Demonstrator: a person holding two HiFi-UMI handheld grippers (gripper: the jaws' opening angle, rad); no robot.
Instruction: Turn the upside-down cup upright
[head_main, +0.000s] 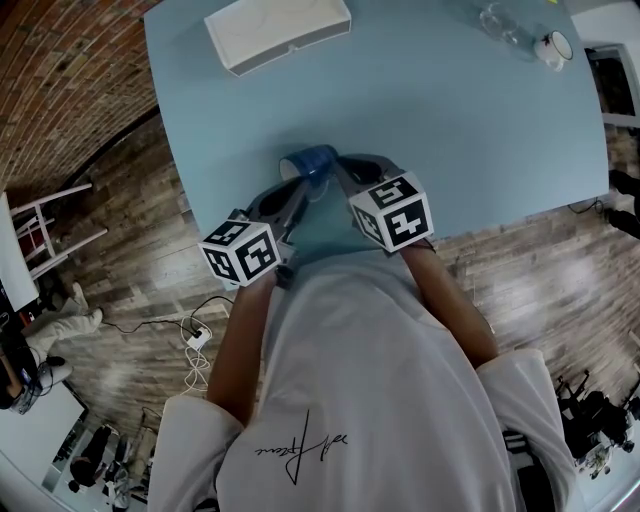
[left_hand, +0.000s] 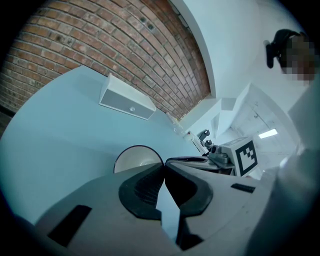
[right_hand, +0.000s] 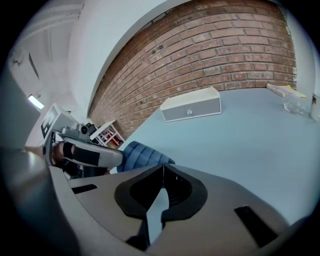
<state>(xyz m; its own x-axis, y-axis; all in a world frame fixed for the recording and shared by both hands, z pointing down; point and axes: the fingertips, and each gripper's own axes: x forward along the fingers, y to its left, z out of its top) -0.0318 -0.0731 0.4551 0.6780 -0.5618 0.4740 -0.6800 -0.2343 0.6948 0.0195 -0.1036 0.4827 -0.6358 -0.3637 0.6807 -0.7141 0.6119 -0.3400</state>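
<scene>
Presently, cup: the blue ribbed cup (head_main: 310, 163) lies tipped over near the table's (head_main: 480, 120) near edge. It is just past the tips of both claws and between them, with its mouth turned toward the left claw (left_hand: 163, 166).
Cup contents: the white inside seen from the left gripper view looks empty.
Step in hand: by my reading the turn is partway done, since the cup is no longer mouth-down but is not standing on its base either.
Left claw: the jaws are together at the tips with nothing seen between them. The cup's rim sits right at those tips, and I cannot tell whether they touch it.
Right claw (right_hand: 163, 169): the jaws are together and hold nothing. The cup's ribbed side lies just ahead and to the left of the tips.
Next move: probably tip the mouth upward until the base settles flat, steadying the far side so the cup does not roll toward the table edge close behind the claws.
White box (head_main: 277, 32): it is closed, well ahead of the left claw, and its contents are hidden.
Clear glass (head_main: 497, 18): it is far ahead and to the right of the right claw, too small to judge what it holds.
Small white cup (head_main: 556, 46): it is just beside that glass, and its contents cannot be made out.
</scene>
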